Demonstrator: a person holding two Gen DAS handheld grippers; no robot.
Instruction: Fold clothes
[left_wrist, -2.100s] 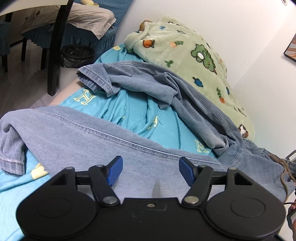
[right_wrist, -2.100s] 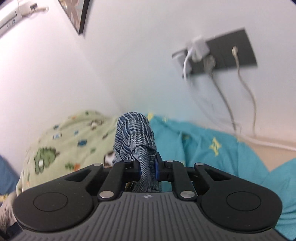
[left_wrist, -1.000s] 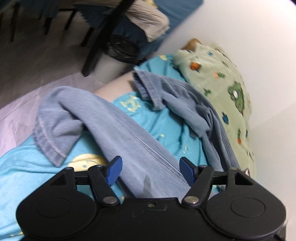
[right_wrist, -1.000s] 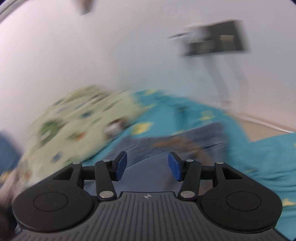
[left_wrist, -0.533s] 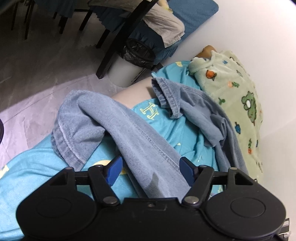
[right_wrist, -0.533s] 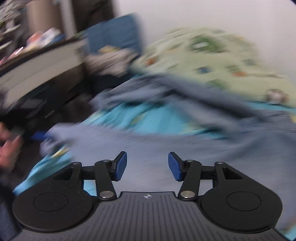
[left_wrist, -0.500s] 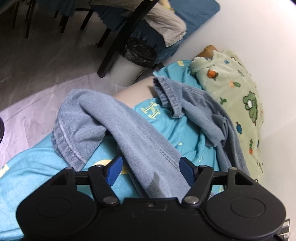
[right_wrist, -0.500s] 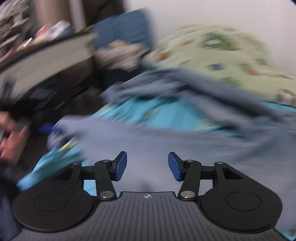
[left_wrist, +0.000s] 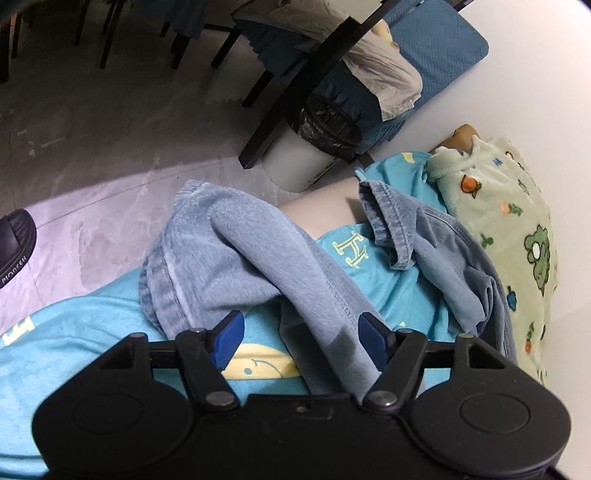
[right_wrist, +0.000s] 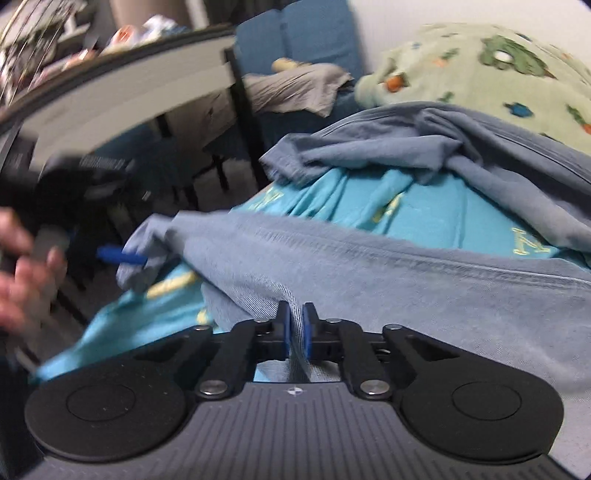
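Observation:
Light blue denim jeans (left_wrist: 258, 258) lie spread on a turquoise bed sheet (left_wrist: 92, 332). One leg runs under my left gripper (left_wrist: 301, 334), which is open with the leg's edge between its blue pads. The other leg (left_wrist: 436, 243) lies crumpled toward the wall. In the right wrist view my right gripper (right_wrist: 294, 330) is shut on a fold of the jeans (right_wrist: 406, 280) at the near edge. The left gripper's blue finger (right_wrist: 120, 256) shows at the leg's hem, held by a hand.
A green cartoon blanket (left_wrist: 517, 236) lies along the wall side of the bed. A white bin with a black liner (left_wrist: 314, 147), a dark table leg (left_wrist: 303, 81) and chairs stand on the floor beyond the bed edge. A black slipper (left_wrist: 14, 247) lies at left.
My right gripper let go of the jeans end, swung round toward the room and has shut on a fold of the leg. My left gripper stayed open and shifted toward the hem.

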